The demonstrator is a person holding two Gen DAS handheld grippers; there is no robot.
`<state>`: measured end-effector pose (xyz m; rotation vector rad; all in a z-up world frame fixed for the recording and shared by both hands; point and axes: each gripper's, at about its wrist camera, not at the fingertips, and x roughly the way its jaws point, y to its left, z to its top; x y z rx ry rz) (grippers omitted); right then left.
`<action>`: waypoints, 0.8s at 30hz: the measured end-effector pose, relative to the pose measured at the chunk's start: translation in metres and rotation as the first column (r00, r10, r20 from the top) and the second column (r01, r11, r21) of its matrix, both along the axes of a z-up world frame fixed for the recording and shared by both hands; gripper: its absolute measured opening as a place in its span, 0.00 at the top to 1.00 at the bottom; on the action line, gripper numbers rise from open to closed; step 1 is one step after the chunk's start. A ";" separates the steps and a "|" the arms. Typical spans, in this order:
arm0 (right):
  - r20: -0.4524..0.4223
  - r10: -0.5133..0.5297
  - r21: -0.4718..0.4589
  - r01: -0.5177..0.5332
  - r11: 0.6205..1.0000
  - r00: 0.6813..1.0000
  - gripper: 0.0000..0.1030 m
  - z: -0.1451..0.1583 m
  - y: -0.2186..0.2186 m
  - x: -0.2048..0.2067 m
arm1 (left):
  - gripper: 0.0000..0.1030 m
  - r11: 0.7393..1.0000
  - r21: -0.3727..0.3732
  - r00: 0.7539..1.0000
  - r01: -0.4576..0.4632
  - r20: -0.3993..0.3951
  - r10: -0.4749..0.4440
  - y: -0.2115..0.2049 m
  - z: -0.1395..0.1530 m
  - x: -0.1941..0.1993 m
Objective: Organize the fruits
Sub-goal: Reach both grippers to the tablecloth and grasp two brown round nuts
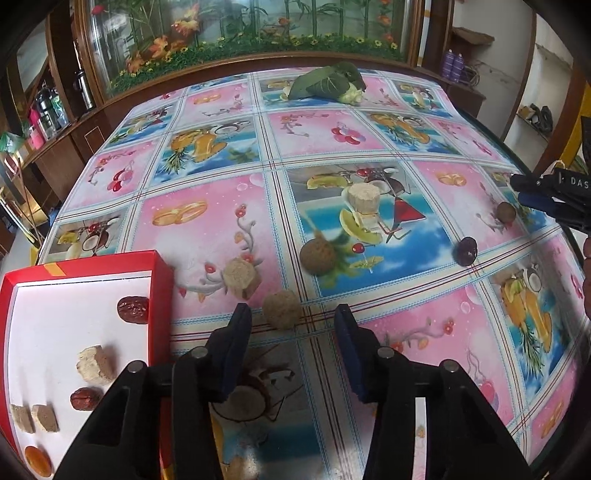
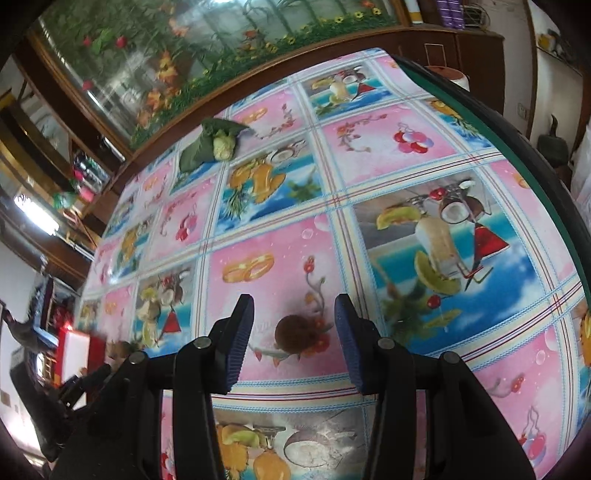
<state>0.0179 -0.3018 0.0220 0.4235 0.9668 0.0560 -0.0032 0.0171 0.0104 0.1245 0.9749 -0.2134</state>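
My left gripper (image 1: 293, 317) is open low over the table, and a tan round ball (image 1: 282, 308) lies between its fingertips, untouched. Just left stands a red box (image 1: 162, 295) with a white floor holding red dates (image 1: 133, 309), tan blocks (image 1: 96, 363) and an orange piece (image 1: 37, 459). Loose on the cloth are a tan block (image 1: 242, 277), a rough round fruit (image 1: 317, 254), a tan cylinder (image 1: 364, 197), a dark purple fruit (image 1: 464, 251) and a brown round fruit (image 1: 505, 212). My right gripper (image 2: 293, 314) is open with that brown fruit (image 2: 291, 332) between its fingers, apart from both.
The table carries a pink and blue fruit-print cloth (image 1: 184, 240). A leafy cauliflower (image 1: 328, 85) lies at the far edge. Behind it stands a wooden cabinet with a glass front (image 1: 258, 29). The table's right edge (image 2: 535, 155) drops off close by.
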 end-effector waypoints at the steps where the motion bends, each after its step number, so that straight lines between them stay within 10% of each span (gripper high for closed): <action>1: -0.008 0.006 -0.009 -0.007 1.000 1.000 0.55 -0.003 0.003 0.001 | 0.55 1.000 0.000 1.000 0.003 0.001 -0.003 0.000 -0.001 -0.001; 19: -0.036 0.015 -0.358 -0.027 0.933 0.999 0.77 -0.018 0.041 0.009 | 0.57 1.000 -0.029 1.000 0.006 0.006 -0.006 0.006 -0.004 0.002; 24: -0.041 0.004 -0.316 -0.017 0.949 0.999 0.77 -0.017 0.037 0.008 | 0.57 1.000 -0.030 1.000 0.001 0.013 -0.001 0.006 -0.005 0.002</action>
